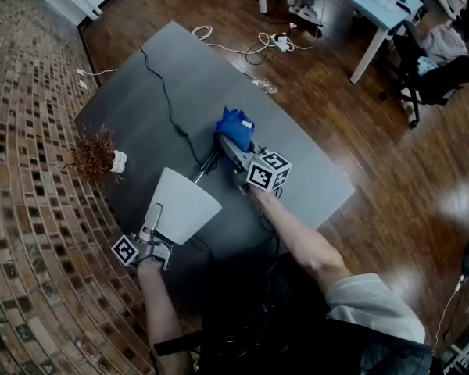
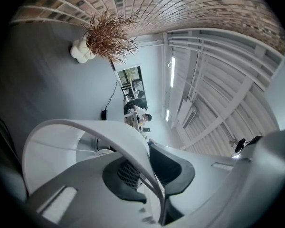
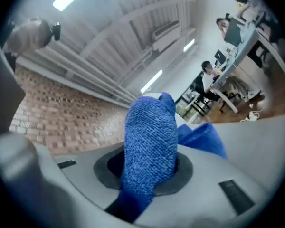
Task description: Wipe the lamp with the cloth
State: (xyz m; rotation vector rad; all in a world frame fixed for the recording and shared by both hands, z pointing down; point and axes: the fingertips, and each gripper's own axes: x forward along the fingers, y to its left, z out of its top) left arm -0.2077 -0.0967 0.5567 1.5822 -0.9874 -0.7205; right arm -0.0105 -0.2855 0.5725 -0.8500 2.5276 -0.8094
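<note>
The lamp's white shade (image 1: 186,201) stands tilted over the grey table (image 1: 133,100), and its thin stem (image 1: 206,166) runs off toward the cloth. My left gripper (image 1: 154,212) is shut on the near rim of the shade; in the left gripper view the rim (image 2: 85,126) passes between the closed jaws of the left gripper (image 2: 154,186). My right gripper (image 1: 229,141) is just beyond the shade and is shut on a bunched blue cloth (image 1: 234,123). In the right gripper view the blue cloth (image 3: 149,137) fills the gap of the right gripper (image 3: 149,170) and sticks out past it.
A black cable (image 1: 167,100) runs across the table from the lamp. A dried plant in a small white vase (image 1: 95,155) stands at the table's left edge, also seen as the dried plant (image 2: 109,34). White cords (image 1: 272,41) lie on the wooden floor; desks and chairs (image 1: 422,53) stand far right.
</note>
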